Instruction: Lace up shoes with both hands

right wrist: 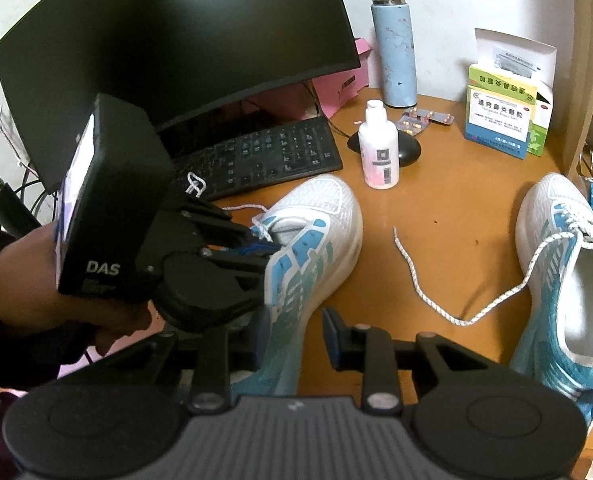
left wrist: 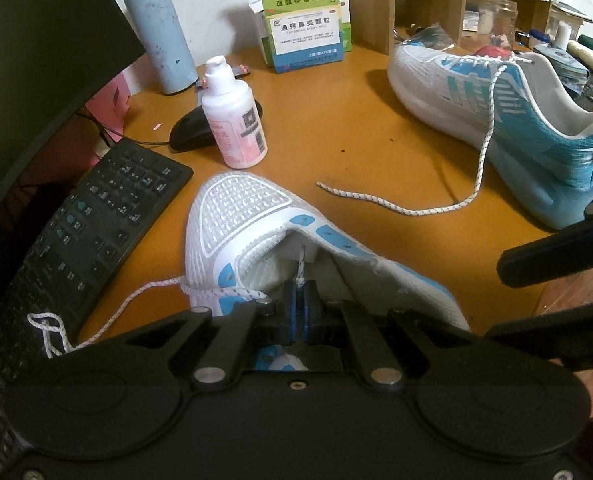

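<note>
A white and blue shoe [left wrist: 232, 216] lies toe-away on the wooden desk [left wrist: 336, 128]. My left gripper [left wrist: 299, 300] is shut on the tip of its white lace [left wrist: 301, 268], just over the tongue opening; the lace's other part trails left onto the keyboard. In the right wrist view a hand holds the left gripper [right wrist: 256, 246] at the eyelets. My right gripper [right wrist: 294, 332] straddles that shoe's [right wrist: 316, 216] heel side, jaws apart, and a strip of desk shows beside the right finger [right wrist: 332, 336]. The second shoe [right wrist: 552, 240] stands to the right, its lace [right wrist: 424, 296] loose on the desk.
A black keyboard [left wrist: 96, 220] and monitor [right wrist: 176, 40] fill the left. A white lotion bottle [left wrist: 234, 120] and a mouse [left wrist: 192, 132] stand just beyond the near shoe's toe. A blue flask [left wrist: 156, 28], medicine boxes [left wrist: 306, 28] and a wooden shelf [left wrist: 428, 0] line the back.
</note>
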